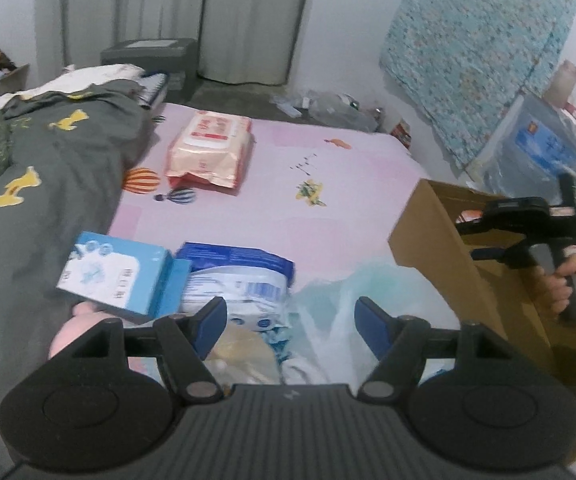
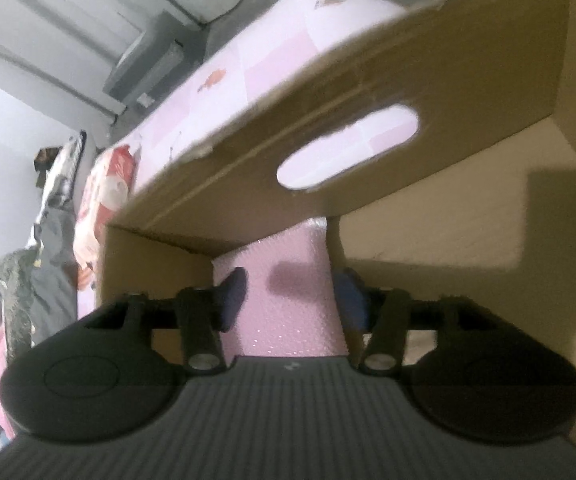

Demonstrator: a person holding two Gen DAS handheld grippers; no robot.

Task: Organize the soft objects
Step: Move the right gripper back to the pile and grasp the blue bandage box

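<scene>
Left wrist view: your left gripper (image 1: 291, 326) hangs wide open, holding nothing, over a white bag (image 1: 327, 308) on the bed (image 1: 327, 184). A blue box (image 1: 116, 272) and blue pack (image 1: 240, 280) crowd its left; the pink pack (image 1: 208, 152) lies farther off.

Right wrist view: your right gripper (image 2: 289, 300) sits inside the carton (image 2: 367, 92), half open around a pink roll (image 2: 284, 300); contact unclear.

The cardboard box (image 1: 439, 240) runs off the right edge (contents hidden); floor clutter (image 1: 327, 106) too blurred.
</scene>
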